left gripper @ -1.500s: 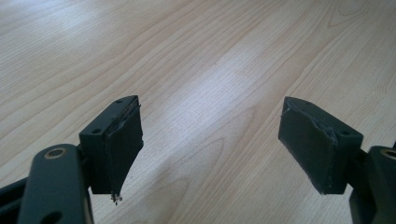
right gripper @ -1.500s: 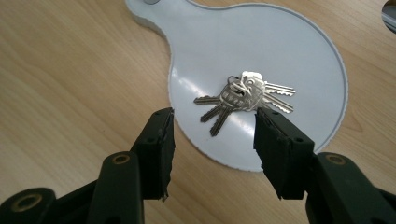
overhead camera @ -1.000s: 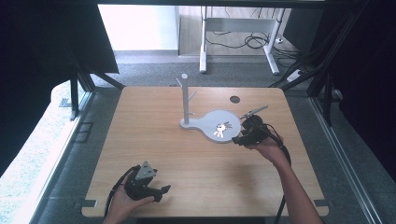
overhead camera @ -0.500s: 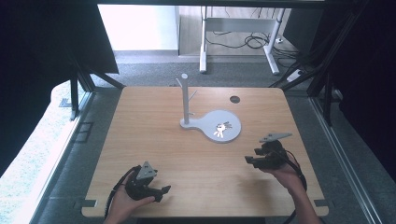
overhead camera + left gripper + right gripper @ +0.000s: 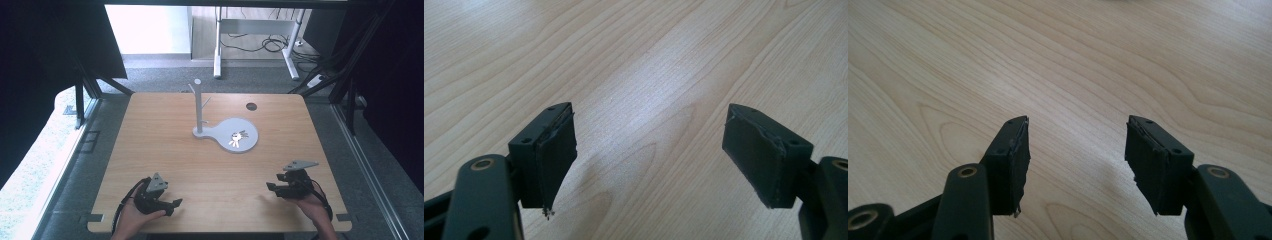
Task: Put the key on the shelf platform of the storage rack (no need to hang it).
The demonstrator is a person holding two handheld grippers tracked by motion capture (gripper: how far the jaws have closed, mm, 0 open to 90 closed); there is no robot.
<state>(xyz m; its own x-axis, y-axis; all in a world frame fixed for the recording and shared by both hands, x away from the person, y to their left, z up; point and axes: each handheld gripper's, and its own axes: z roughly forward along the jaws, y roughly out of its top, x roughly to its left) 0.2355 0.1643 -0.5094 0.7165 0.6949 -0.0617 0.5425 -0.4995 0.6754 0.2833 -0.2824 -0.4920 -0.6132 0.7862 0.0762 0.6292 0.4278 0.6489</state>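
Two grippers rested low on the table (image 5: 165,125). Left gripper (image 5: 172,205) sat spread wide, holding nothing. Further right, small keys (image 5: 238,138) lay on the grey stand's plate (image 5: 250,146) (light, slippery metal; pinch the ring). Its post (image 5: 198,105) stood close beside. Right gripper (image 5: 272,187) sat spread too, empty.

Wooden table (image 5: 165,145), grey carpet floor (image 5: 165,75), white desk frame (image 5: 255,25), black curtains (image 5: 50,45), bright daylight
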